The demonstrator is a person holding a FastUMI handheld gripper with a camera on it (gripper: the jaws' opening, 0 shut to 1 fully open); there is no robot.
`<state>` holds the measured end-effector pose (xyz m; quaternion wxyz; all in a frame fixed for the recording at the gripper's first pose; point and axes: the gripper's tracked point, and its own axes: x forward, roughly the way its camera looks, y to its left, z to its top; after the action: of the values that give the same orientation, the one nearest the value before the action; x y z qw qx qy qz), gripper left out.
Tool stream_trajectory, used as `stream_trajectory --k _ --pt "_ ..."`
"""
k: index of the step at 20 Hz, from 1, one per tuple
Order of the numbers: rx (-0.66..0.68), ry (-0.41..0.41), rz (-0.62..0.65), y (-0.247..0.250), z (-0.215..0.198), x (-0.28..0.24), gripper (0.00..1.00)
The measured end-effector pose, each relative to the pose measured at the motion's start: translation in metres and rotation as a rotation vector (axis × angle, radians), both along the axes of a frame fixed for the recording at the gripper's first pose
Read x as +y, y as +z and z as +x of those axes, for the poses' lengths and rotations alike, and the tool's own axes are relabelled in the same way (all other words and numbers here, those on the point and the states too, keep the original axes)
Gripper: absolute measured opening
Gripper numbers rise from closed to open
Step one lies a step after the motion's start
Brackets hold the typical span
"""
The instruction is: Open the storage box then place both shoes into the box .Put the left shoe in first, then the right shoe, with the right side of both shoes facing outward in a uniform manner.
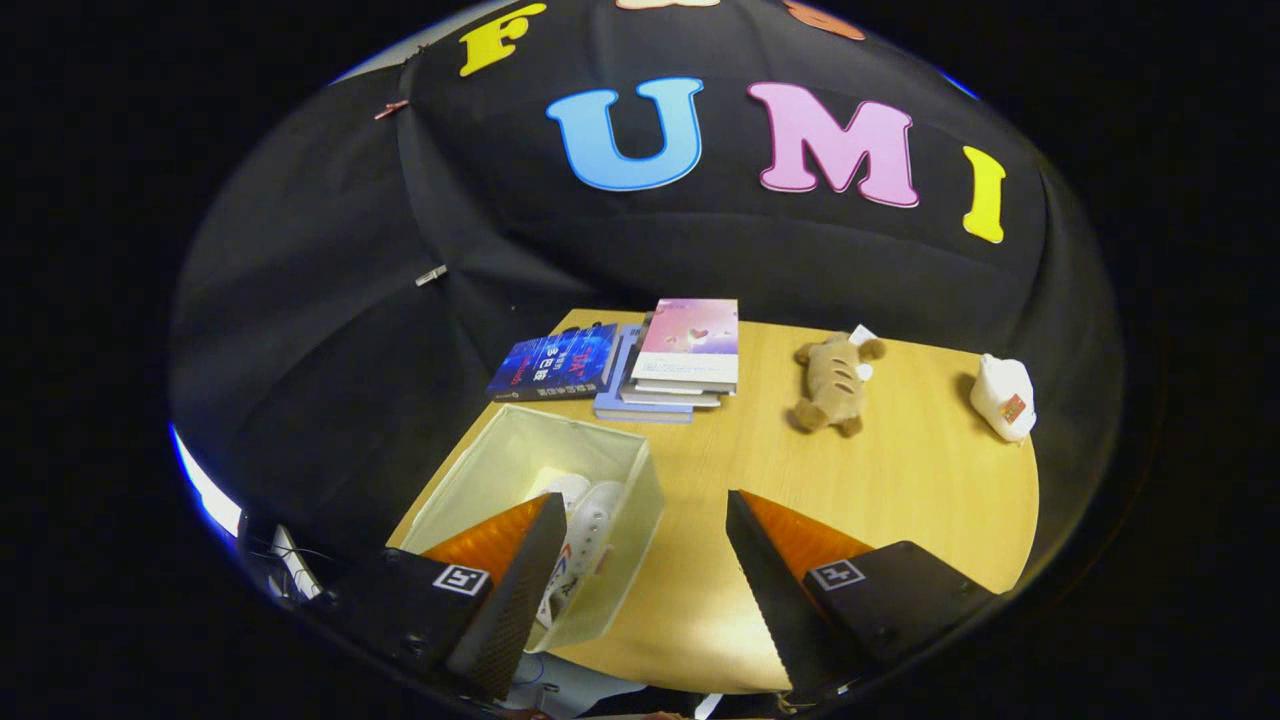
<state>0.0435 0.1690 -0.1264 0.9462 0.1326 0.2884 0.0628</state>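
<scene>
A translucent pale storage box (620, 470) stands open on the wooden table (900, 480), at the near left corner. White shoes (585, 525) lie inside it, partly hidden by my left finger; I cannot tell how many. My gripper (640, 570) hovers above the table's near edge, open, with nothing between its fingers. The left finger (510, 590) overlaps the box; the right finger (765, 590) is over bare table just right of the box.
Beyond the box, a stack of books (680, 360) and a dark blue book (555, 365) lie at the table's far edge. A brown plush toy (835, 380) lies to their right. A white bag-like object (1005, 395) sits at the far right edge.
</scene>
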Motion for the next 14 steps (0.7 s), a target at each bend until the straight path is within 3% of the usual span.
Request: stream_trajectory --k 7,14 --pt "-0.189 -0.089 -0.097 0.034 -0.024 -0.101 0.99" --pt "-0.299 -0.219 -0.194 0.049 -0.041 -0.167 0.99"
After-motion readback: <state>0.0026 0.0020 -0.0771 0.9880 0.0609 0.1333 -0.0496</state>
